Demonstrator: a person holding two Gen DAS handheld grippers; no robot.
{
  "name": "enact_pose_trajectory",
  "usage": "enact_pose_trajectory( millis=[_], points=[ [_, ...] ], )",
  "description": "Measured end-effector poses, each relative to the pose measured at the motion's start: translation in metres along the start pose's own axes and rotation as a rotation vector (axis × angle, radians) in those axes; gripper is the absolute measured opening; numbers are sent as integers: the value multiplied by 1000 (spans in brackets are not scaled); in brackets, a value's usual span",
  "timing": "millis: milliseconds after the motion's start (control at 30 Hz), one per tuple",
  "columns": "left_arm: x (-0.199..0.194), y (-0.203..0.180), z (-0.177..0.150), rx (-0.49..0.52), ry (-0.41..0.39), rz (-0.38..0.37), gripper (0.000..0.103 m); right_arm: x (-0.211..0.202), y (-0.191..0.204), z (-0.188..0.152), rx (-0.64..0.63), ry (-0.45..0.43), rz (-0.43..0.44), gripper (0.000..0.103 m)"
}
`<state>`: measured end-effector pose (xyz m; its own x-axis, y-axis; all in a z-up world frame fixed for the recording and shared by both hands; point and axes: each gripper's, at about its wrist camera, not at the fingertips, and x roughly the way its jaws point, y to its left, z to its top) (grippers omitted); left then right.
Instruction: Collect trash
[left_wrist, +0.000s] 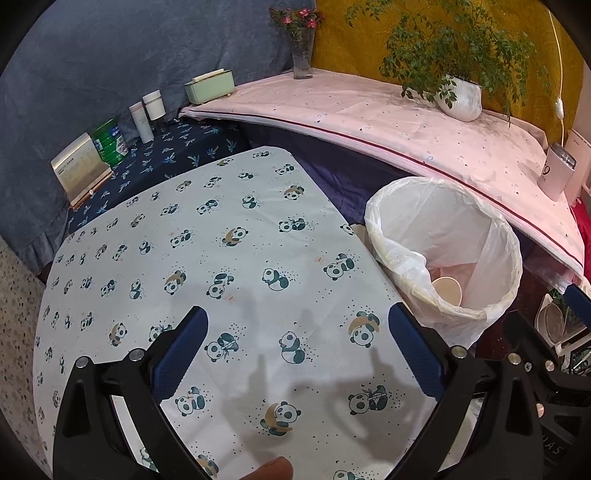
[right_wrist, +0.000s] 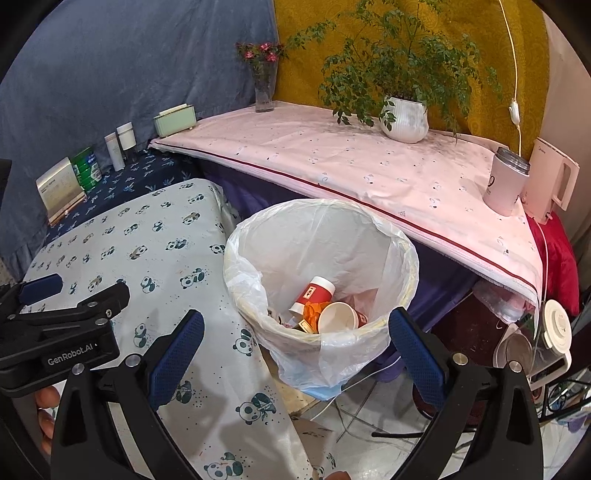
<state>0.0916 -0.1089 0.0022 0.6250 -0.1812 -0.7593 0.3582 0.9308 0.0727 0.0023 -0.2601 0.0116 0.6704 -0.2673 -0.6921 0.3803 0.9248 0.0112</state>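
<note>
Your left gripper (left_wrist: 297, 334) hovers over the tabletop (left_wrist: 207, 258) with the panda cloth, near its right edge; the jaws stand wide apart and hold nothing. Your right gripper (right_wrist: 295, 332) is also wide open and empty, just in front of the trash bin (right_wrist: 400, 258), which stands on the floor beside the right edge of the tabletop.

In the right wrist view you see inside the bin: a red paper cup (right_wrist: 314, 293) lying tilted, a white paper cup (right_wrist: 336, 317) with its mouth toward you, and an orange crumpled piece (right_wrist: 314, 310) between them. What lies under them is hard to make out, because the front wall of the plastic liner (right_wrist: 325, 365) hides it. In the left wrist view only the white cup is visible; the rest is hidden by the bin wall.

The left gripper body enters the right wrist view at the left edge, cut off by the frame. At the bottom of the left wrist view a fingertip (left_wrist: 271, 469) shows, only partly. The items on the dark cloth at the far left corner are too small to read.
</note>
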Motion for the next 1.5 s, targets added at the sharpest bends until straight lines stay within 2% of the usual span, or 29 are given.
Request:
enact_pose_trajectory(
  millis=[400,1200,1500],
  points=[
    [5,-15,-1,18,2,-7,94,5,-9,-4,-13,15,-24,96],
    [8,-20,-3,17,5,-9,94,10,-14,-6,-9,26,-33,96],
    [8,-20,-4,15,1,15,94,11,-15,-7,-18,30,-43,96]
  ],
)
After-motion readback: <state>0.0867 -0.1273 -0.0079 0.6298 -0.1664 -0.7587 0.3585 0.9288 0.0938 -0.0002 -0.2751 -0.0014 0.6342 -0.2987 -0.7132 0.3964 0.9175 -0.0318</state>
